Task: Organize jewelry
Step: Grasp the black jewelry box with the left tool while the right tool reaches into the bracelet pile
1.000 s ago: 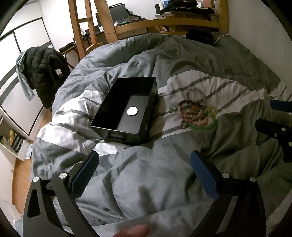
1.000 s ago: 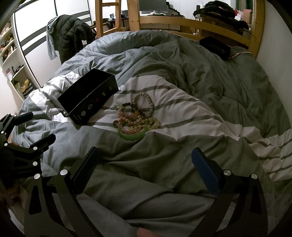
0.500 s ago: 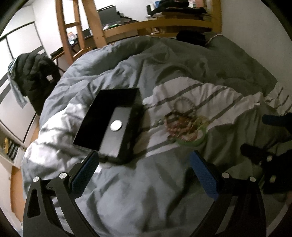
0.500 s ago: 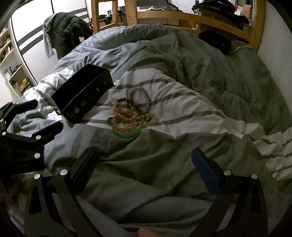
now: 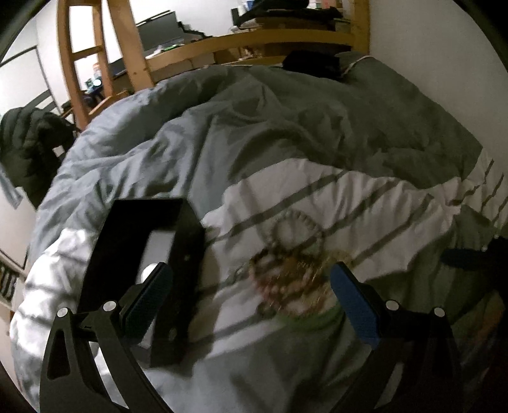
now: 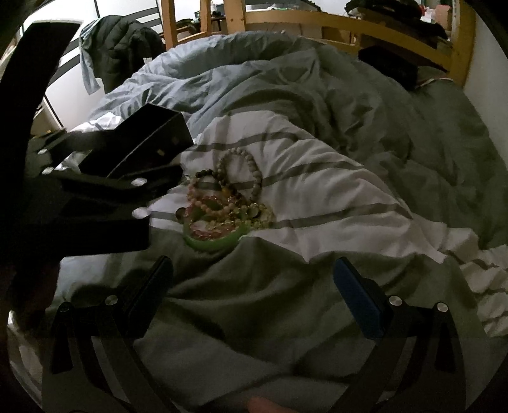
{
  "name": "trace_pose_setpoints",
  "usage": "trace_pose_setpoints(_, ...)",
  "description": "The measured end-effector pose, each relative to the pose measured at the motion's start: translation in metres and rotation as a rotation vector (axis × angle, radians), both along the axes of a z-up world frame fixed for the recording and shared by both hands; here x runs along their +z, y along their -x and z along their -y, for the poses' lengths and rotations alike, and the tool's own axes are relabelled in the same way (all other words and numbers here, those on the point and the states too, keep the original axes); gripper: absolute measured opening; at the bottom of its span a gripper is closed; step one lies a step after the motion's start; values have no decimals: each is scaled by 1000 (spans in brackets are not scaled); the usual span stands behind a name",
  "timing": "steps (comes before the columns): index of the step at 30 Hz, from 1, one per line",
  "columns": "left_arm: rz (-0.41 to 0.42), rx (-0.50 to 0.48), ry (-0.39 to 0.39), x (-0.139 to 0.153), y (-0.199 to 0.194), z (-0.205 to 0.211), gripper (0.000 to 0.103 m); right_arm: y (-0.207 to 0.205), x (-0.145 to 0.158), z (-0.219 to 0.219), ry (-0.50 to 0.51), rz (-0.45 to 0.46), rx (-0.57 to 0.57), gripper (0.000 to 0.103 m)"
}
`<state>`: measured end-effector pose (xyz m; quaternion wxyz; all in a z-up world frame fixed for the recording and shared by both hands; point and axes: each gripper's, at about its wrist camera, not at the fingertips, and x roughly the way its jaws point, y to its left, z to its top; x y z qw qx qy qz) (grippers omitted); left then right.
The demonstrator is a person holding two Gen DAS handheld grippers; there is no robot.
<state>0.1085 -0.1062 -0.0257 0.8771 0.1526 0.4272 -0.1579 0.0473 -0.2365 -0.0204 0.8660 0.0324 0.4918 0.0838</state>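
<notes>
A pile of beaded bracelets (image 6: 227,203) with a green bangle (image 6: 212,243) lies on the white striped part of the duvet; it shows blurred in the left wrist view (image 5: 292,273). An open black box (image 5: 143,254) lies left of it, and it also shows in the right wrist view (image 6: 149,139). My left gripper (image 5: 250,305) is open and empty, low over the near side of the pile and the box. My right gripper (image 6: 254,295) is open and empty, a little nearer than the pile. The left gripper's body (image 6: 79,197) hides part of the box in the right wrist view.
The rumpled grey and white duvet (image 6: 349,127) covers the whole bed. A wooden bed frame (image 6: 317,19) stands behind. A dark jacket (image 6: 123,47) hangs at the far left. The right gripper's tip (image 5: 470,257) shows at the right edge of the left wrist view.
Both grippers have moved forward toward the pile and the box. The left gripper moved farther and now fills the left side of the right wrist view. Both stay open.
</notes>
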Motion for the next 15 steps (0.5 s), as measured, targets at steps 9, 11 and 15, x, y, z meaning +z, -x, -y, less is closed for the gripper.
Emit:
trace_pose_setpoints(9,-29,-14,-20,-32,-46,24,78,-48,-39,9,-111,-102,23,82)
trace_pose_setpoints(11,-47,-13,-21,-42,-55,27,77,-58,-48,6,-125,-120,37,78)
trace_pose_setpoints(15,-82,-24,-20,-60,-67,31,70,-76,-64,3,-119,-143,45,69)
